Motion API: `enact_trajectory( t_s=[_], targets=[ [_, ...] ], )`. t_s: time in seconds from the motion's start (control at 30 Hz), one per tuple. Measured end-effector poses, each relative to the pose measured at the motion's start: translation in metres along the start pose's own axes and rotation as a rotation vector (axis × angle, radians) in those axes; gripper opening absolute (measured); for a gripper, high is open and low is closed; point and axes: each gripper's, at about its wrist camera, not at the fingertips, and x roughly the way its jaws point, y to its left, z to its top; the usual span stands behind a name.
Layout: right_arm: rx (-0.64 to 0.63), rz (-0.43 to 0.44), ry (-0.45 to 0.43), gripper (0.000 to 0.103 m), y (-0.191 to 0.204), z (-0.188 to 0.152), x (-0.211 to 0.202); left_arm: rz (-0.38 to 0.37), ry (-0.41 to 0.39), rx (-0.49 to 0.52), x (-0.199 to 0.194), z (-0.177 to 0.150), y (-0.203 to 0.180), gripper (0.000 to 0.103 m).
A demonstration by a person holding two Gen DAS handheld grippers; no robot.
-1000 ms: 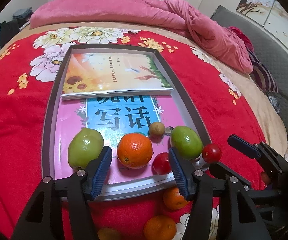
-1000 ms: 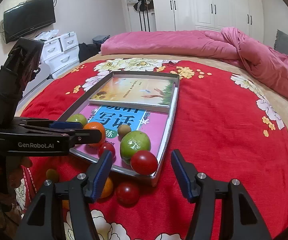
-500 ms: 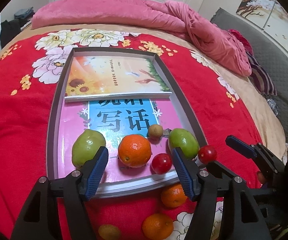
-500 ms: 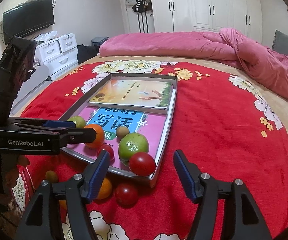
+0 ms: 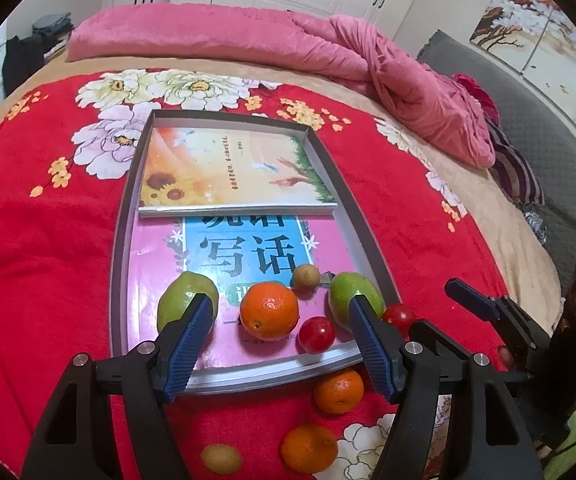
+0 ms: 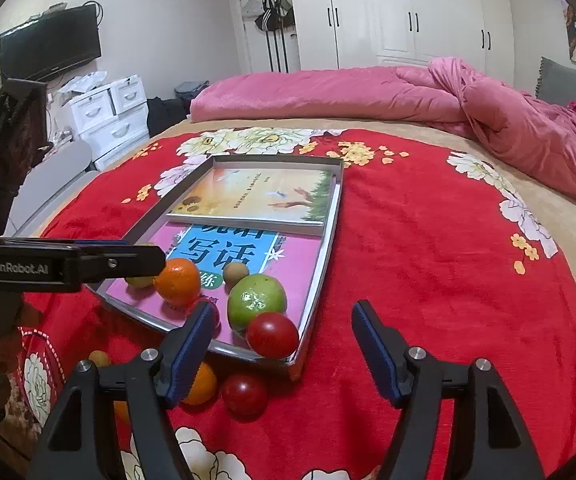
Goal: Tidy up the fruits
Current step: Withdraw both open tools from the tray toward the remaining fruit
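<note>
both tools open over a tray of fruit on a red floral bedspread

the shallow grey rectangular tray (image 5: 121, 216) lies on the red flowered bedspread (image 5: 39, 248) and holds two picture books, with the fruit at its near end: a green pear-shaped fruit (image 5: 179, 300), a round orange (image 5: 269, 311), a small brown round fruit (image 5: 306, 276), a green round fruit (image 5: 352, 294) and two red cherry tomatoes (image 5: 316, 334) (image 5: 399, 314). outside the tray, on the bedspread, lie two more oranges (image 5: 339, 391) (image 5: 308, 448), a small yellow-brown fruit (image 5: 221, 458) and a red tomato (image 6: 244, 394). the left tool (image 5: 281, 350) has just been opening its jaws and grips nothing. the right tool (image 6: 283, 354) has also just been opening, nothing pressed between its blue pads (image 6: 376, 354).
</note>
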Motion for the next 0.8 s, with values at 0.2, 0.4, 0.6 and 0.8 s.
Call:
enact_trajectory(
  t_s=[0.2,0.4,0.6,0.8],
  targets=[
    [0.033,-0.006,-0.013,0.074,-0.007,0.001,-0.003,-0.004,-0.011,0.02,-0.007,0.0,-0.004,0.075],
    [0.074,-0.011,-0.02,0.076,-0.015,0.003,-0.004,-0.002,-0.022,0.036,-0.013,0.0,-0.008,0.076],
    [0.104,-0.031,-0.035,0.078,-0.021,0.004,-0.007,0.0,-0.039,0.038,-0.021,0.001,-0.008,0.078],
    [0.131,-0.033,-0.046,0.079,-0.026,0.005,-0.01,0.002,-0.059,0.029,-0.032,0.004,-0.003,0.079]
  ],
)
